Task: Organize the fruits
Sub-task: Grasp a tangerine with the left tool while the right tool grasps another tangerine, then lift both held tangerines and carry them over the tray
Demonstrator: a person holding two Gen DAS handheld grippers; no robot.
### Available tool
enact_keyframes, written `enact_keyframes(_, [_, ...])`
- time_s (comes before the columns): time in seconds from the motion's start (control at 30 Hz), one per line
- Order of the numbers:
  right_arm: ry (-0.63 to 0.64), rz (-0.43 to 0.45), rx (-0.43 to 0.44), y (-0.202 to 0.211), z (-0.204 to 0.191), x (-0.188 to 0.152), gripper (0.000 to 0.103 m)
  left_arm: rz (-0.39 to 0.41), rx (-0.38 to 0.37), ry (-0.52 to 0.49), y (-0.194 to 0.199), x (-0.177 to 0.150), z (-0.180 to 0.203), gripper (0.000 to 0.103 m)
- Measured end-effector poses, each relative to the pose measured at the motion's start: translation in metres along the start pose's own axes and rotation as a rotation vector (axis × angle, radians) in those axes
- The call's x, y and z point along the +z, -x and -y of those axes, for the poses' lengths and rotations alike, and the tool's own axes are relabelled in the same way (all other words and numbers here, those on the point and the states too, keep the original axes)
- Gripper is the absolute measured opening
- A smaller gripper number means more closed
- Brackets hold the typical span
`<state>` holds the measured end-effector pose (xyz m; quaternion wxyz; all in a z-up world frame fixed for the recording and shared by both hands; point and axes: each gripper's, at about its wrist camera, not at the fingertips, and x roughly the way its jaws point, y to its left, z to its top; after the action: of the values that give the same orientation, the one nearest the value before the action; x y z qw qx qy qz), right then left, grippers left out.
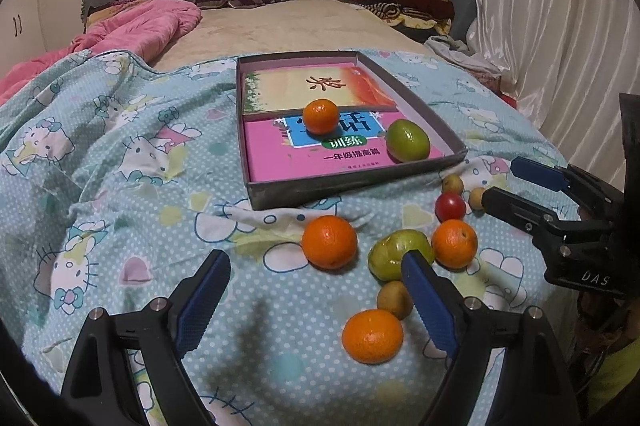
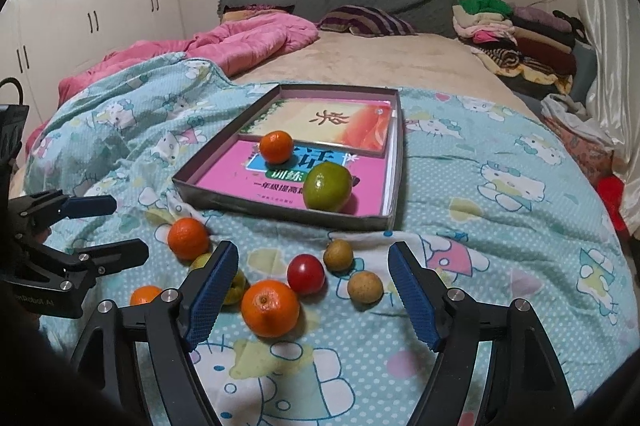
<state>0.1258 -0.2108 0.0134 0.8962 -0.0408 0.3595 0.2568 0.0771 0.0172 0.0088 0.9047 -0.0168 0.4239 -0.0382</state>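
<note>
A shallow grey box [image 1: 356, 181] lined with books holds one orange [image 1: 320, 115] and a green fruit [image 1: 408, 139]. Loose on the bedspread in front of it lie three oranges [image 1: 329, 242], a green fruit [image 1: 396, 258], a red tomato [image 2: 306, 274] and small brown fruits [image 2: 365, 286]. My left gripper [image 1: 316, 266] is open just short of the nearest orange, and its right finger covers part of the green fruit. My right gripper [image 2: 314, 254] is open above the tomato and an orange [image 2: 270, 308], gripping nothing.
The fruit lies on a blue cartoon-print bedspread [image 2: 500, 266] on a bed. A pink quilt [image 2: 248, 41] and a striped pillow [image 2: 364, 21] are behind the box. Folded clothes [image 2: 516, 33] are stacked at the back right beside a white curtain [image 1: 560, 25].
</note>
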Motion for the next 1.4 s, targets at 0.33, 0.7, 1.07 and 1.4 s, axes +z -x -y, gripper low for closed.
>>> enact_keyframes(0.33, [0.000,-0.035,0.006,-0.005,-0.005,-0.011,0.079,-0.020,-0.017,0.008,-0.001,-0.010,-0.001,0.087])
enact_keyframes(0.7, [0.002,-0.100,0.015,-0.015,-0.008,-0.024,0.079,-0.074,-0.074,-0.018,-0.011,-0.025,0.008,0.087])
enact_keyframes(1.07, [0.051,-0.157,0.070,-0.034,-0.019,-0.032,0.052,-0.119,-0.118,-0.070,-0.023,-0.035,0.019,0.071])
enact_keyframes(1.4, [0.071,-0.166,0.096,-0.047,-0.024,-0.032,0.041,-0.141,-0.139,-0.066,-0.032,-0.038,0.018,0.054])
